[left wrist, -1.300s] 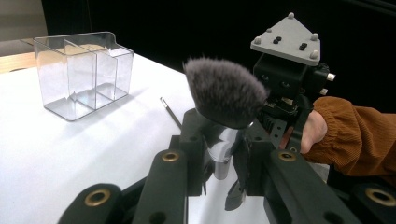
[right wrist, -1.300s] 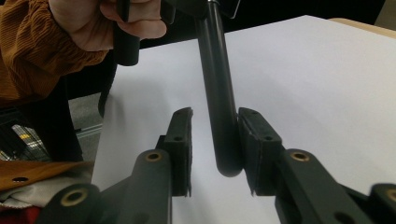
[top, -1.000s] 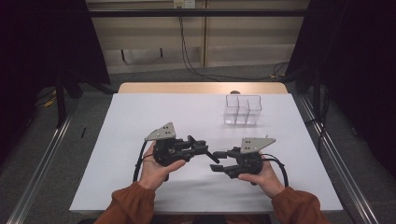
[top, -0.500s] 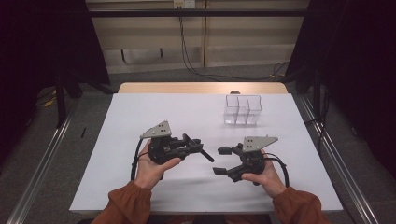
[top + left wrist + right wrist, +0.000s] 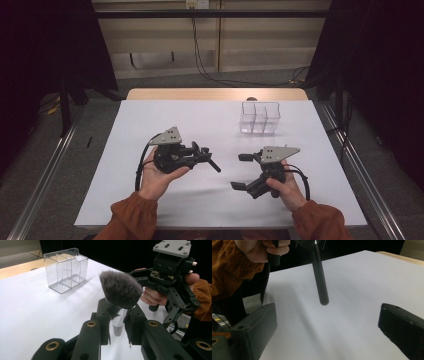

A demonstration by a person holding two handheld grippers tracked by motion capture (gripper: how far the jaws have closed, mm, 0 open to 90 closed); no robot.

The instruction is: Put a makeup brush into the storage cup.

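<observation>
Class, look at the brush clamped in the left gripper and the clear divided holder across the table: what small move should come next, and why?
Probably carry the left gripper toward the clear holder. It is shut on the makeup brush; the right gripper has just opened its jaws, nothing between them, so the handover looks finished. The holder stands apart on the white table, its compartments looking empty.

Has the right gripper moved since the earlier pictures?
Yes. The right gripper drew back from the left gripper, toward the table's near edge; its jaws have just been opening and hold nothing.
</observation>
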